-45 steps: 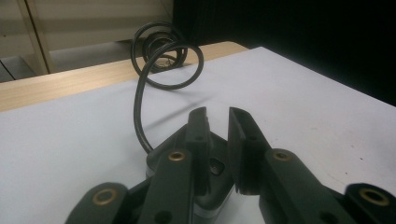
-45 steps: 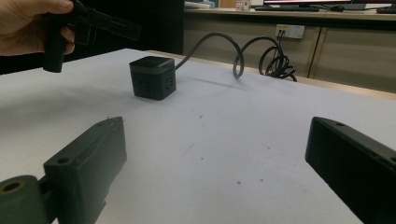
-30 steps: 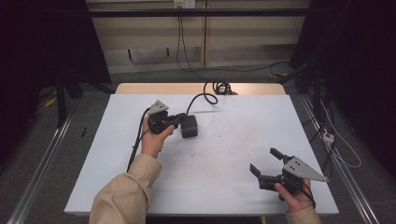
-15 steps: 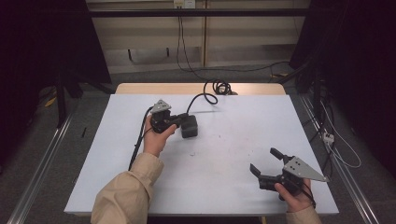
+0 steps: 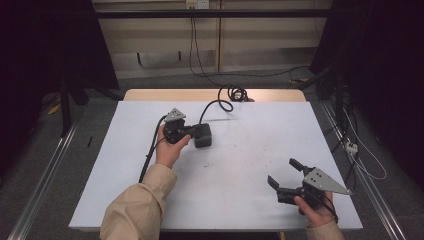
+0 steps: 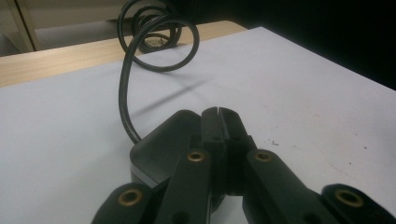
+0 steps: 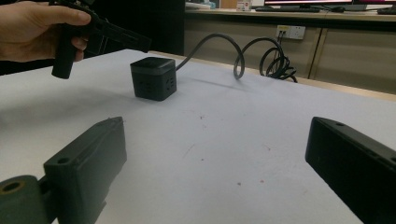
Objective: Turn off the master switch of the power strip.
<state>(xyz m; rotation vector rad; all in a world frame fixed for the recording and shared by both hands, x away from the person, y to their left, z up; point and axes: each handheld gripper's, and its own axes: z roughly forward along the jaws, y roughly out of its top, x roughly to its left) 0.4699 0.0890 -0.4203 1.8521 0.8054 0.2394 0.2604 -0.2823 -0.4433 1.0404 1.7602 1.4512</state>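
A black cube-shaped power socket [image 5: 203,136] [image 6: 159,144] [image 7: 153,78] sits on the white tabletop [image 5: 260,135], left of centre. Its black cable [image 5: 220,104] [image 6: 125,88] [image 7: 243,56] loops away to a coil at the far edge. My left gripper [image 5: 193,131] [image 6: 218,113] [image 7: 140,44] hovers just over the cube's top. Its jaws have just been closing and now meet with nothing between them. My right gripper [image 5: 283,172] [image 7: 215,140] rests near the front right corner, open wide, its two fingers [image 7: 88,149] far apart and nothing between them.
A bare wooden strip [image 5: 150,95] runs along the table's far edge, where the coiled cable [image 5: 236,93] lies. Loose cables trail on the floor to the right [image 5: 360,155]. A wall socket [image 7: 289,31] sits on the cabinet behind.
None of the hands has shifted. The left gripper stays over the cube and the right one stays open at the front right.
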